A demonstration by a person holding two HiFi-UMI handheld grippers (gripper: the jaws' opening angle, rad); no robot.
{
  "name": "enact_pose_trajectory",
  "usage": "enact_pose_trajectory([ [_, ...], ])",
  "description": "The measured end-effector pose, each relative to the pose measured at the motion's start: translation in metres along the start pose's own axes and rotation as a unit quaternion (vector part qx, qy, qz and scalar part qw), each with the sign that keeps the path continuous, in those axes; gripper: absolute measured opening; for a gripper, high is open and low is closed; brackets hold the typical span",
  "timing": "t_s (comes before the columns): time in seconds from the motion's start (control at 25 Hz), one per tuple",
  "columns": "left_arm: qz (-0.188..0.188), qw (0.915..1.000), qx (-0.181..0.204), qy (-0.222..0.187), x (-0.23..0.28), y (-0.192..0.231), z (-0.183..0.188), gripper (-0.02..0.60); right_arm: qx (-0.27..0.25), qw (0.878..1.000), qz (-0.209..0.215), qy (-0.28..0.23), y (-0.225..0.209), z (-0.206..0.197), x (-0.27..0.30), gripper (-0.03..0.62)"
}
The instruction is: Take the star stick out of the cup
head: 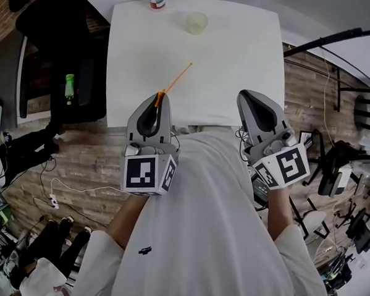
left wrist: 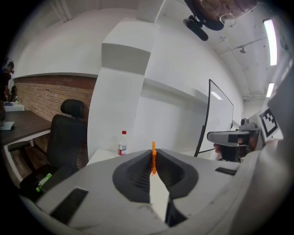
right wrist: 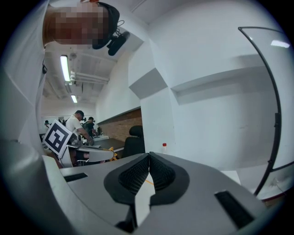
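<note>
"Jaws on the left gripper (head: 159, 98), how do they stand?"

"Closed on the star stick (head: 176, 78). The left gripper view shows the thin orange shaft pinched upright between the dark ribbed pads (left wrist: 138, 172), right at their tips."

"And the stick beyond the tips?"

"In the head view it runs away from the gripper, slanting up and to the right above the white table (head: 242, 67). Its far end is too small to make out a shape."

"The right gripper (head: 244, 95)?"

"Its jaws meet with nothing between them. It is held level with the left one, well apart from it, at the near edge of the table."

"Where is the cup (head: 197, 22)?"

"Upright on the table toward its far side, pale and translucent, well apart from the stick's end. The stick is wholly out of it."

"Anything else out there?"

"A small bottle (head: 157, 0) with a red cap stands at the table's far edge, near the cup and to its left. Off the table's left side is a black office chair (head: 56, 52), with a green object (head: 69, 88) lying on its seat."
</note>
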State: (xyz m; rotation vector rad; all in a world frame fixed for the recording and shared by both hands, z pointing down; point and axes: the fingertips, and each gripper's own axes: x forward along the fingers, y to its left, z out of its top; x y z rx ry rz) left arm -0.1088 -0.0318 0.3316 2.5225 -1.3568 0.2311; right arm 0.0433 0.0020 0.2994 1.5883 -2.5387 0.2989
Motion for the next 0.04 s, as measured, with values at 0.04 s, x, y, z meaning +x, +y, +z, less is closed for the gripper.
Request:
enact_pose_trajectory([
  [0.04,0.0,1.0,-0.001,0.0,0.0012,0.001,-0.0001,0.017,0.0,1.0,-0.001,0.0,-0.0004,-0.0006,0.0011,-0.003],
])
